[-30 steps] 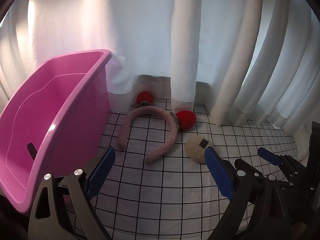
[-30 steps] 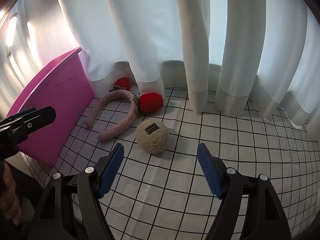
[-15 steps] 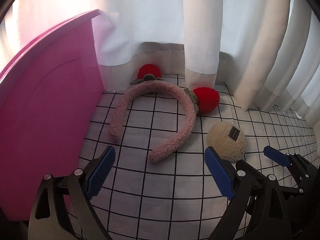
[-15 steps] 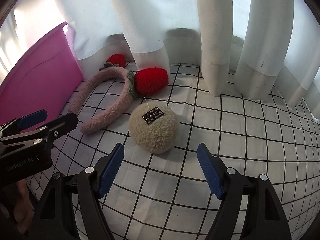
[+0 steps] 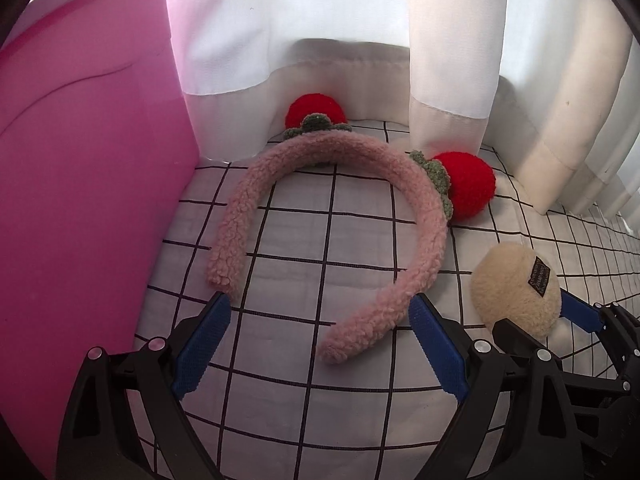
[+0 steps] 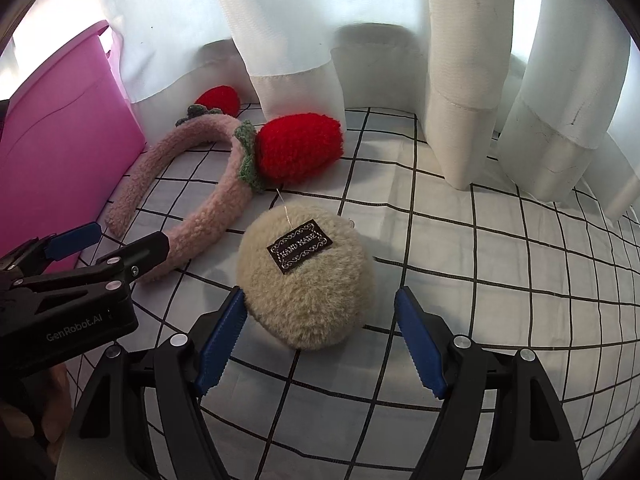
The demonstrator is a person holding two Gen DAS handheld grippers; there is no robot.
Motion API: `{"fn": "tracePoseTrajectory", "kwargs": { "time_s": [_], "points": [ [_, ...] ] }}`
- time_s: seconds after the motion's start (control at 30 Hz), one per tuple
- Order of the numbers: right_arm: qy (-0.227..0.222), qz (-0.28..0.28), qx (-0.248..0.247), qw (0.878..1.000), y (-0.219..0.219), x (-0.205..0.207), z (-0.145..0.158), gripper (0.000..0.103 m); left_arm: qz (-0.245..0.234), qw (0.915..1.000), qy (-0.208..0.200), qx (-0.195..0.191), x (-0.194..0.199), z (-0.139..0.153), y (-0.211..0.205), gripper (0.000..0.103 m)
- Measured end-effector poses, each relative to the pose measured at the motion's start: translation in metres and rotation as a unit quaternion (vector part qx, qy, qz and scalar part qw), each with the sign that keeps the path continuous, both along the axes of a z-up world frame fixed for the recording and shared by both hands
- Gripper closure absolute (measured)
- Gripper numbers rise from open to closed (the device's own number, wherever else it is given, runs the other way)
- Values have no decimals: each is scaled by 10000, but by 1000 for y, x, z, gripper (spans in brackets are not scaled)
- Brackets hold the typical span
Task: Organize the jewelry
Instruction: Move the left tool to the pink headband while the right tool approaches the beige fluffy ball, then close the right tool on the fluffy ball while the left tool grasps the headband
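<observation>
A: Start at the left. What is there?

B: A pink plastic bin [image 5: 80, 184] stands at the far left on the grid-patterned cloth [image 5: 304, 240]. Neither view shows its inside, so I cannot tell whether anything is in it.

A: And next to it?

B: The fuzzy pink headband [image 5: 332, 216] lies flat on the cloth just beside the bin, its arch toward the white curtain [image 5: 340, 20]. It carries two red knitted strawberries: one [image 5: 316, 110] at the far side against the curtain hem, the other [image 5: 464, 186] on its right. The left gripper [image 5: 316, 340] hovers with its jaws spread wide, one blue pad [image 5: 202, 352] near each end of the headband, touching neither as far as I can see.

A: Further right?

B: The cream plush puff [image 6: 306, 272] with a dark "hand made" label [image 6: 300, 250] sits near the headband's right end. The right gripper [image 6: 320, 344] is wide too, its jaws either side of the puff; the left pad [image 6: 222, 340] looks just beside the fleece, but nothing is clamped.

A: So how far along is the tidying?

B: Early, I judge. Both pieces in view are loose on the cloth, outside the bin. Each gripper seems lined up on its own piece, so grasping, lifting and placing in the bin are all left.
</observation>
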State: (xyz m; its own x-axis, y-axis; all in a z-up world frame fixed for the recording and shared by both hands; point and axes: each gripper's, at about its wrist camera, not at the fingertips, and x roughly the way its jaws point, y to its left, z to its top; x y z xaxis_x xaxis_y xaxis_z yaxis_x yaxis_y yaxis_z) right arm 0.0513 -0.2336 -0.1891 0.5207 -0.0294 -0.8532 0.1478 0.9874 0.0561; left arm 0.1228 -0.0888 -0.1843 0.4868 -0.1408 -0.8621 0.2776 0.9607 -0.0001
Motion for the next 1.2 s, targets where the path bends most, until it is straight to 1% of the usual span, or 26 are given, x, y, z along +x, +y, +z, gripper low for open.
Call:
{"fn": "tracePoseTrajectory", "kwargs": {
  "time_s": [0.1, 0.2, 0.23, 0.43, 0.67, 0.73, 0.77, 0.8, 0.9, 0.97, 1.0, 1.03, 1.07, 1.2],
  "points": [
    [17, 2, -12, 10000, 2, 7, -4, 31, -75, 10000, 54, 6, 7, -7, -4, 14],
    [60, 33, -26, 10000, 5, 13, -8, 31, -203, 9997, 109, -76, 13, -12, -9, 13],
    [68, 42, -59, 10000, 6, 15, -9, 31, -237, 9996, 134, -115, 15, -14, -10, 13],
    [25, 77, -309, 9995, 10, 25, -14, 31, -243, 9985, 336, -371, 26, -23, -8, 8],
    [-47, 139, -500, 9986, 11, 26, -20, 31, -285, 9992, 163, -240, 25, -26, -18, 6],
    [-70, 192, -596, 9980, 12, 24, -21, 31, -333, 9992, 152, -144, 24, -28, -20, 7],
    [-81, 225, -625, 9978, 12, 17, -19, 31, -349, 9992, 162, -117, 25, -28, -21, 8],
    [-88, 227, -595, 9979, 11, 16, -19, 31, -349, 9992, 166, -100, 25, -28, -22, 9],
    [-100, 171, -483, 9986, 10, 11, -19, 33, -451, 9990, 74, -28, 22, -27, -28, 26],
    [-122, 149, -520, 9985, 8, 1, -16, 40, -576, 9983, 33, -42, 17, -24, -32, 47],
    [-135, 111, -513, 9985, 7, 0, -15, 45, -654, 9978, 13, -53, 13, -23, -35, 54],
    [-134, 96, -465, 9988, 6, -3, -14, 46, -746, 9972, 0, -63, 10, -22, -38, 67],
    [-137, 88, -435, 9989, 5, -4, -14, 47, -816, 9967, -7, -41, 7, -21, -41, 73],
    [-179, -9, -321, 9993, 2, -15, -11, 50, -951, 9954, -66, -12, -4, -19, -48, 84]
  ]
}}
